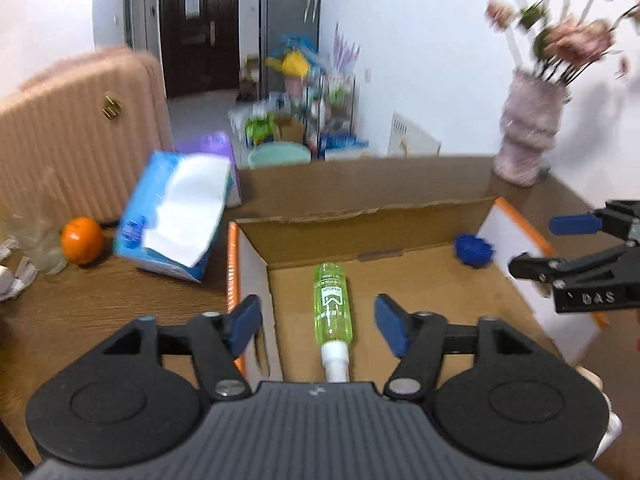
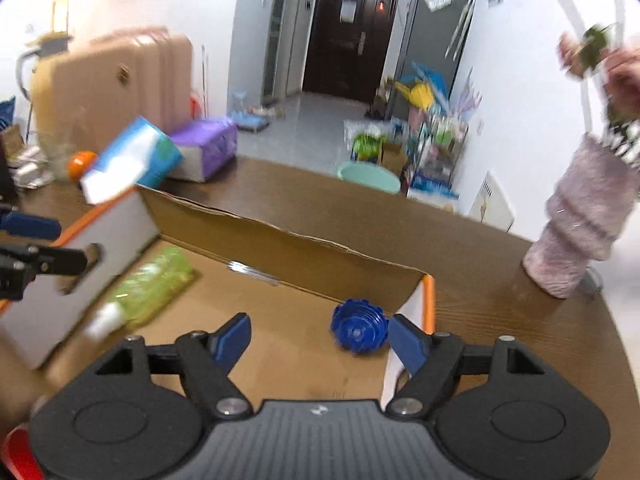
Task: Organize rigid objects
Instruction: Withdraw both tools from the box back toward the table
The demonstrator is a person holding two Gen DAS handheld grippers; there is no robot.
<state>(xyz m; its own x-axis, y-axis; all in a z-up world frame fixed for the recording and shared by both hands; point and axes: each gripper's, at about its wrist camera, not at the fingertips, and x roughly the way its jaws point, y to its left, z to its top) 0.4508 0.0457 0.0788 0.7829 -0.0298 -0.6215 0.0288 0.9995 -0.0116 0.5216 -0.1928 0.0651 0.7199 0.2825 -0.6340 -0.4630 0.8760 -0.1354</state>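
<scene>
An open cardboard box [image 1: 360, 236] lies on the brown table. A green clear bottle [image 1: 333, 300] with a white cap lies flat on the box floor, between the blue pads of my left gripper [image 1: 318, 320], which is open and not touching it. A blue ridged round object [image 1: 474, 250] rests in the far right corner of the box. In the right wrist view that blue object [image 2: 359, 328] sits just left of the right pad of my right gripper [image 2: 318, 330], which is open and holds nothing. The bottle [image 2: 152, 288] shows blurred at the left.
A blue tissue pack [image 1: 176, 216], an orange [image 1: 82, 240] and a pink suitcase [image 1: 80, 132] stand left of the box. A pale vase [image 1: 528, 136] with flowers stands at the back right. A thin silvery object [image 2: 252, 272] lies by the box's far wall.
</scene>
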